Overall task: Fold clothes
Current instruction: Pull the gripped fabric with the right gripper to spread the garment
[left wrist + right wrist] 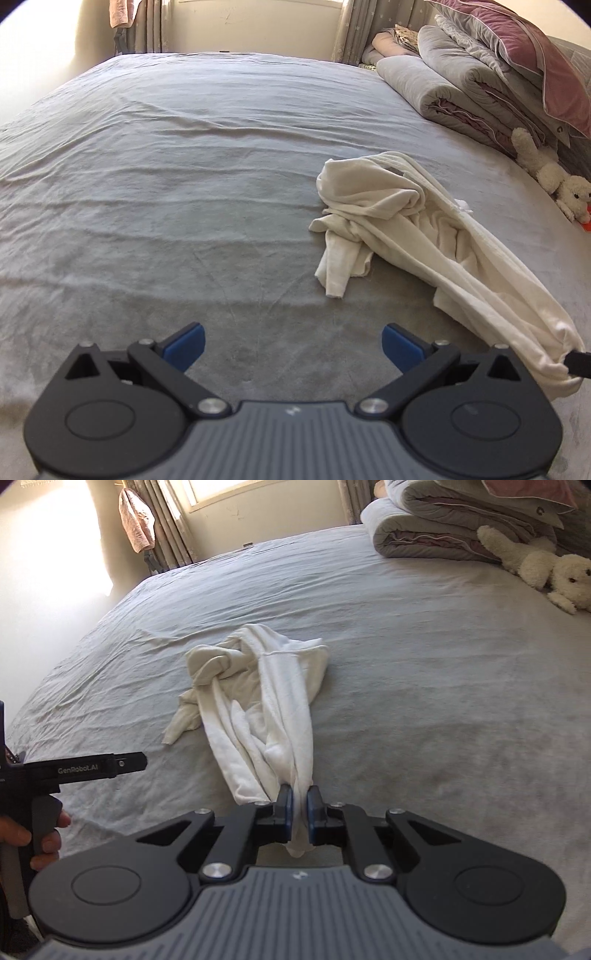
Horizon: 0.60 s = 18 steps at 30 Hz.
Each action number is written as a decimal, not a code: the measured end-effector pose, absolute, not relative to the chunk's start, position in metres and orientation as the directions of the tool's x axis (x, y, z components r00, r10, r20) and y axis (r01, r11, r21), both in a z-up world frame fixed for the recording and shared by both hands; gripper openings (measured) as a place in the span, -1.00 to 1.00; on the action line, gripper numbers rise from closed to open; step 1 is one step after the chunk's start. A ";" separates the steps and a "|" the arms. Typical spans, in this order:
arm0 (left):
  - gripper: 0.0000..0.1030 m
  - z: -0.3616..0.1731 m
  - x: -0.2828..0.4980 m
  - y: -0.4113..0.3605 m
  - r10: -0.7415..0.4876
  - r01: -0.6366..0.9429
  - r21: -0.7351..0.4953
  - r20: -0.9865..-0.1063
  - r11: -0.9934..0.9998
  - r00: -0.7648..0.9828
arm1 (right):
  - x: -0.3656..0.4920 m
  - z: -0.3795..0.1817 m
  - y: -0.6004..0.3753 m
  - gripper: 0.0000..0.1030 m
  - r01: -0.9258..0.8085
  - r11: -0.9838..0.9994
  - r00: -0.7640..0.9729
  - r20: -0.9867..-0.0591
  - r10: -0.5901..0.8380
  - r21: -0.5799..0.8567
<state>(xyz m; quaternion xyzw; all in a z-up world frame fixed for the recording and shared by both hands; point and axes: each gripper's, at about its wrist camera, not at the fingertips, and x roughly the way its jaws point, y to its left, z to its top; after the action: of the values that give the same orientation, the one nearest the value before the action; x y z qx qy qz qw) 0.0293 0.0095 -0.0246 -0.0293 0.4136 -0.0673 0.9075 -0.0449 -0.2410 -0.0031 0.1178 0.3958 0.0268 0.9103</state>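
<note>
A cream-white garment (258, 698) lies crumpled on a grey bed sheet (424, 672), and the right gripper (299, 805) has its two blue-padded fingers closed tight on a bunched end of it, a tail of cloth hanging down between the jaws at the lower centre of the right wrist view. From there the cloth runs up the frame to a tangled heap near the middle, with one loose flap spread toward the left.

In the left wrist view the same garment (399, 221) sits at centre right, stretched down toward the lower right edge, where a black fingertip of the right gripper (576, 363) meets its gathered end. The left gripper (293, 347) hangs over bare sheet (166, 166) at the bottom of that frame with its blue pads (186, 345) spread wide and nothing between them. In the right wrist view it shows side-on at the left edge as a black bar (92, 766), with the person's hand (40, 840) on its trigger, apart from the cloth.

Rolled grey quilts (454, 77) are stacked at the upper right, a cream plush toy (554, 173) lies just below them, and a pink towel (137, 520) hangs by the curtains (166, 524) at the upper left
</note>
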 end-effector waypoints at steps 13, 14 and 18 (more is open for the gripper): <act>0.98 -0.028 0.035 0.002 -0.164 0.097 -0.133 -0.742 0.986 0.650 | -0.041 -0.022 -0.301 -0.66 0.216 0.962 0.651 -0.759 -0.015 0.166; 0.98 -0.028 0.035 0.001 -0.167 0.097 -0.137 -0.741 0.986 0.651 | -0.041 -0.020 -0.300 -0.60 0.214 0.962 0.655 -0.755 -0.011 0.171; 0.98 -0.027 0.035 0.000 -0.169 0.093 -0.144 -0.732 0.985 0.660 | -0.041 -0.006 -0.290 0.01 0.185 0.969 0.698 -0.716 -0.013 0.163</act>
<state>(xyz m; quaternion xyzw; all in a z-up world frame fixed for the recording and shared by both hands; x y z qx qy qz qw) 0.0354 0.0004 -0.0273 -0.0471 0.4062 -0.0719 0.9097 -0.0410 -0.2900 -0.0059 0.1122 0.3849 -0.0542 0.9145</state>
